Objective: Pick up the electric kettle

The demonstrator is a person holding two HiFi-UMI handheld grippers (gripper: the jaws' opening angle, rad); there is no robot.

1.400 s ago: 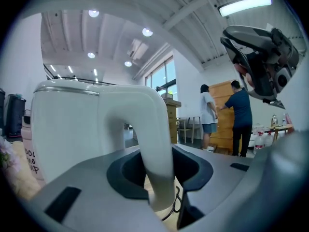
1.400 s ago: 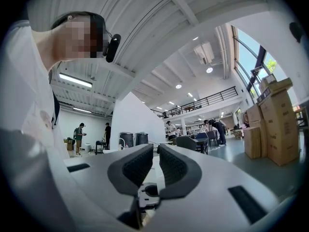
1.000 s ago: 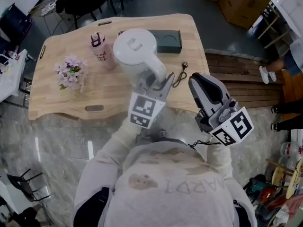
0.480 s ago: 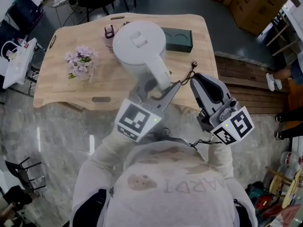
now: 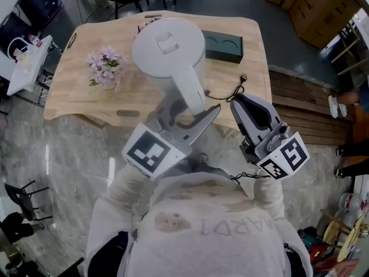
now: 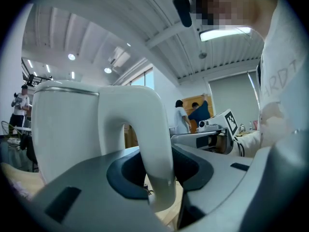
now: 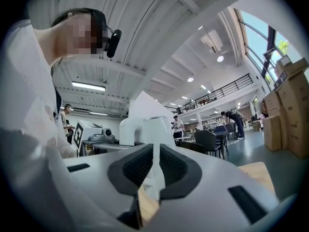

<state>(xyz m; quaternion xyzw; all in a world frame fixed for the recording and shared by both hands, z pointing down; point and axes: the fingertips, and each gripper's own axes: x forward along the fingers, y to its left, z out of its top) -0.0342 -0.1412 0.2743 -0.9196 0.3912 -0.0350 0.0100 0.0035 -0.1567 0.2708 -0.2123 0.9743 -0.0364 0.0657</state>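
Observation:
The white electric kettle [image 5: 168, 46] hangs in the air above the wooden table [image 5: 75, 94], its round lid facing the head camera. My left gripper [image 5: 192, 109] is shut on its arched white handle [image 5: 190, 88]. In the left gripper view the handle [image 6: 155, 144] runs down between the dark pads [image 6: 124, 175], with the kettle body [image 6: 63, 129] just beyond. My right gripper [image 5: 240, 101] is held off the table's near right edge, shut with nothing in it. In the right gripper view the kettle [image 7: 145, 129] shows past the closed pads [image 7: 137, 166].
On the table stand a small bunch of pink flowers [image 5: 104, 68] at the left and a dark green box [image 5: 225, 46] at the back right. A black cable [image 5: 233, 91] lies near the right edge. Cardboard boxes [image 5: 311, 10] are stacked on the floor beyond.
The kettle has risen off the table in my left gripper and now looks larger, covering the pink bottle behind it. My right gripper has hardly shifted.

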